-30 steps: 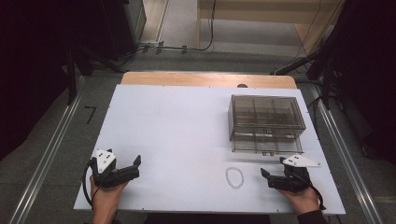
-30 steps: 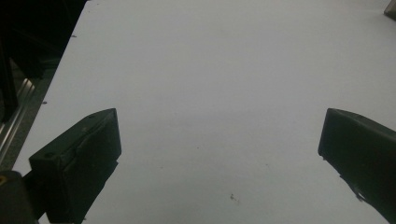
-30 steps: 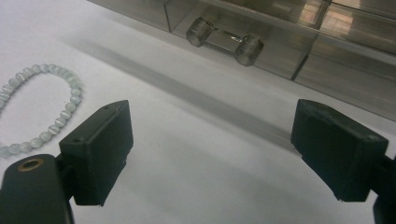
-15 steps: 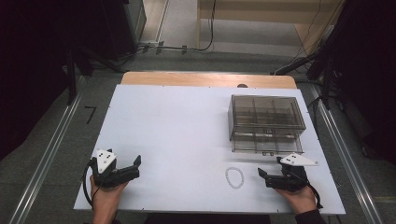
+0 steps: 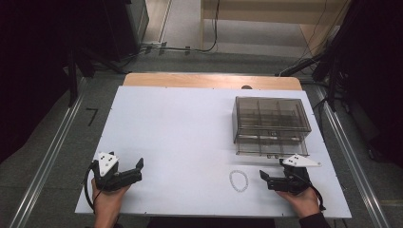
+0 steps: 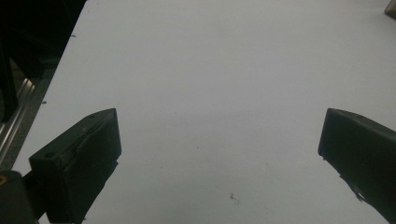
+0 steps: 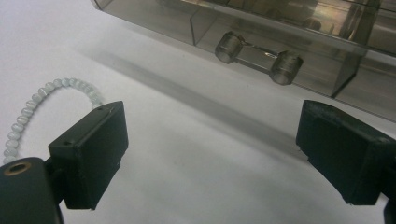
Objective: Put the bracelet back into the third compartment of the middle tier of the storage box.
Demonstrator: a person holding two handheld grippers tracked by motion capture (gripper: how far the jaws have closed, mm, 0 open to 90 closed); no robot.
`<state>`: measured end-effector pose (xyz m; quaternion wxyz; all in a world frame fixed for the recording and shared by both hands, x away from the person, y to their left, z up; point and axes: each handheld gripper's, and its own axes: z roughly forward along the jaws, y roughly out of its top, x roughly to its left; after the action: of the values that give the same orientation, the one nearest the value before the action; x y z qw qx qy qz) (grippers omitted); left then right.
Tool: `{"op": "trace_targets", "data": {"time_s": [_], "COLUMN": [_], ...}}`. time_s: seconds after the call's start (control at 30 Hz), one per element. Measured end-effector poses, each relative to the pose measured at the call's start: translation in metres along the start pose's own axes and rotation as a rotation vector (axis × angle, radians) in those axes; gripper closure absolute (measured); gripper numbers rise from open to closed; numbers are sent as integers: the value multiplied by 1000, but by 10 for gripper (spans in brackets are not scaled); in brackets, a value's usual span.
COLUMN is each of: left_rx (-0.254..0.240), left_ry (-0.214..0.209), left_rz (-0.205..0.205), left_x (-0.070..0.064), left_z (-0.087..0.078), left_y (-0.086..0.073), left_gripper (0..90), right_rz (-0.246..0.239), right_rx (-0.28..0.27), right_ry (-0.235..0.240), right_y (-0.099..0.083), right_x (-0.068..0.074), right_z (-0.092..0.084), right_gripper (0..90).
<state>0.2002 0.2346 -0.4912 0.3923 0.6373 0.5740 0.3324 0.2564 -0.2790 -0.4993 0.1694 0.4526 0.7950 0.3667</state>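
Observation:
A pale bead bracelet (image 5: pixel 239 180) lies in a loop on the white table (image 5: pixel 190 133), near the front edge; part of the bracelet (image 7: pixel 32 107) curves behind my right gripper's left jaw. My right gripper (image 5: pixel 267 179) rests on the table just right of it, open, nothing between its jaws. A smoky clear drawer box (image 5: pixel 271 124) stands behind it, and the drawer's handle (image 7: pixel 258 56) faces the right gripper (image 7: pixel 210 154). At the front left, the left gripper (image 5: pixel 138 170) lies on the table; this gripper (image 6: pixel 219 154) is open over bare tabletop.
A wooden strip (image 5: pixel 211 80) borders the table's far edge. Metal rails (image 5: pixel 45 161) run along both sides on the floor. Cables (image 5: pixel 180 47) lie on the floor beyond the table.
My right gripper has edged slightly left toward the bracelet. The left gripper has stayed put.

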Motion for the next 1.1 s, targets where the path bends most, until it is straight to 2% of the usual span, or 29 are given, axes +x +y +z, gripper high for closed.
{"op": "trace_targets", "data": {"time_s": [1.1], "left_rx": [0], "left_ry": [-2], "left_rz": [1], "left_x": [1], "left_z": [0], "left_y": [0], "left_gripper": [0], "right_rz": [-33], "right_rx": [27], "right_ry": [32], "right_y": [7], "right_x": [22], "right_z": [16], "right_gripper": [84]}}
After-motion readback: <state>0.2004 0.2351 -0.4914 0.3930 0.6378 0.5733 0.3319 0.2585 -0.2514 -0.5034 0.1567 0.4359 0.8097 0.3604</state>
